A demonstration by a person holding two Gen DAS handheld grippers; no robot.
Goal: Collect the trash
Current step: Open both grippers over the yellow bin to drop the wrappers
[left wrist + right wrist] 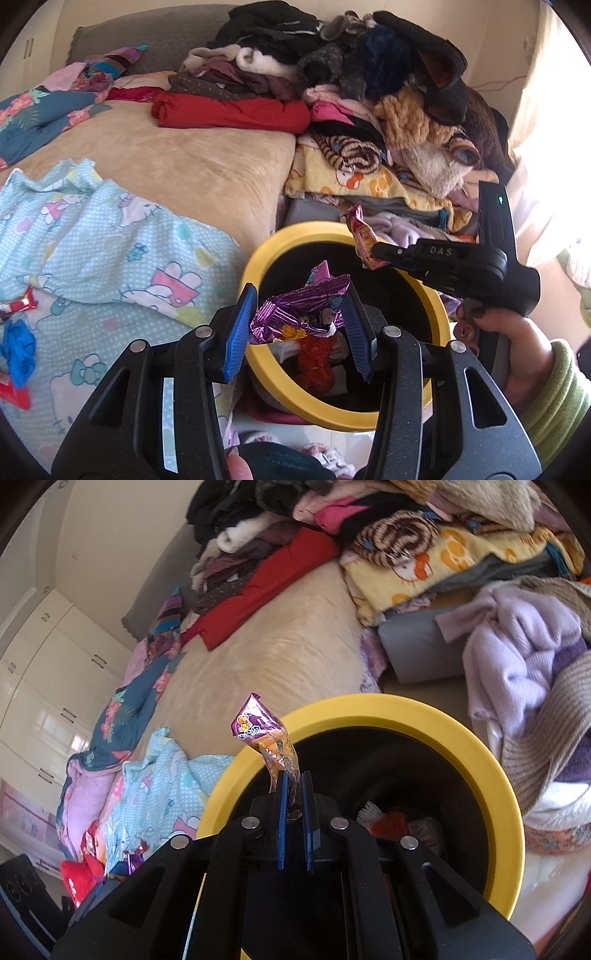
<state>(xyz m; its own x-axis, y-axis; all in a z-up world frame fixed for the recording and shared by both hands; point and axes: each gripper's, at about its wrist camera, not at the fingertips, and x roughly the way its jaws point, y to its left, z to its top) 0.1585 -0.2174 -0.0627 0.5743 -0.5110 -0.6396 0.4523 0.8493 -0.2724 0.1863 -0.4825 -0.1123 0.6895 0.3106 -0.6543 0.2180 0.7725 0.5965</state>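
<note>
A black bin with a yellow rim (255, 266) stands beside the bed, with red and white wrappers inside; it also shows in the right wrist view (369, 709). My left gripper (301, 317) holds a crumpled purple foil wrapper (295, 314) between its blue pads over the bin's near rim. My right gripper (293, 794) is shut on a pink-and-orange snack wrapper (266, 734) above the bin opening; the gripper also shows in the left wrist view (380, 254), holding the wrapper (360, 232) at the bin's far rim.
More wrappers, red (22, 304) and blue (18, 350), lie on the light blue Hello Kitty sheet (110, 240) at the left. A beige blanket (184, 162) covers the bed. A tall pile of clothes (351, 92) rises behind the bin. White wardrobes (48, 657) stand at the far left.
</note>
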